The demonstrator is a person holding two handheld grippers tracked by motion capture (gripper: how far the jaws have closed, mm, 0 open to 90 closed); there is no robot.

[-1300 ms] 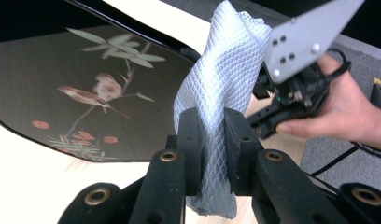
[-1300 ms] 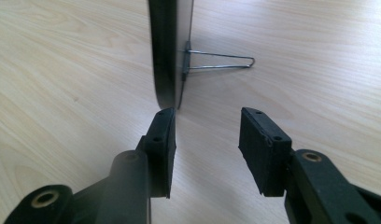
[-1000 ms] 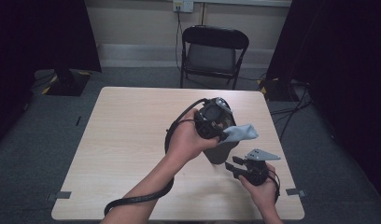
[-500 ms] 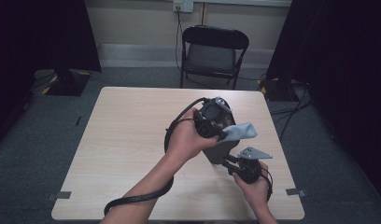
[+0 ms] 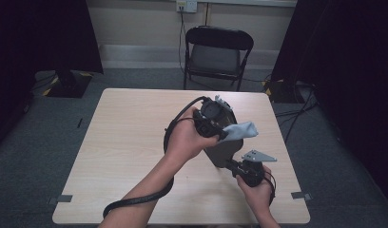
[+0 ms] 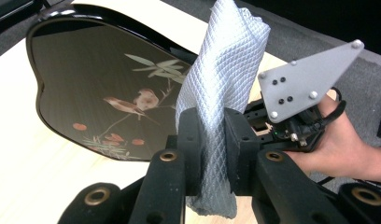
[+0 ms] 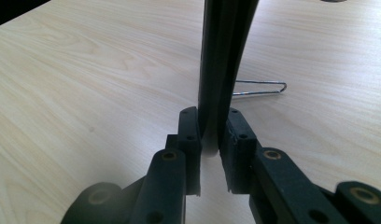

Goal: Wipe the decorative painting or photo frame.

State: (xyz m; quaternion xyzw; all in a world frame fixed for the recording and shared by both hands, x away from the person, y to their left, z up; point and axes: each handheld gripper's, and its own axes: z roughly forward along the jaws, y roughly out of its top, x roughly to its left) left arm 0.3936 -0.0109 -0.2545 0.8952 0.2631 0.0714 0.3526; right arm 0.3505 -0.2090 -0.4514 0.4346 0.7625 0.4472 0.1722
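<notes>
A black lacquered tray (image 6: 100, 88), painted with a bird on a branch, stands tilted above the table. My right gripper (image 7: 209, 123) has just been closing, and its pads now press on the tray's rim (image 7: 223, 56), which I see edge-on. In the high view the tray (image 5: 223, 153) sits between both hands, with the right gripper (image 5: 236, 165) at its lower right corner. My left gripper (image 6: 212, 126) is shut on a folded grey waffle cloth (image 6: 221, 79). It holds the cloth (image 5: 242, 129) just over the tray's face. Whether the cloth touches the tray I cannot tell.
The light wooden table (image 5: 130, 142) spreads out bare to the left of the hands. A thin wire loop (image 7: 258, 88) lies on the table (image 7: 86, 93) behind the tray. A black folding chair (image 5: 216, 54) stands beyond the far edge. Black cables trail from both grippers.
My right gripper has shifted slightly left to the tray's rim and its jaws have closed on it. The left gripper with the cloth has stayed where it was.
</notes>
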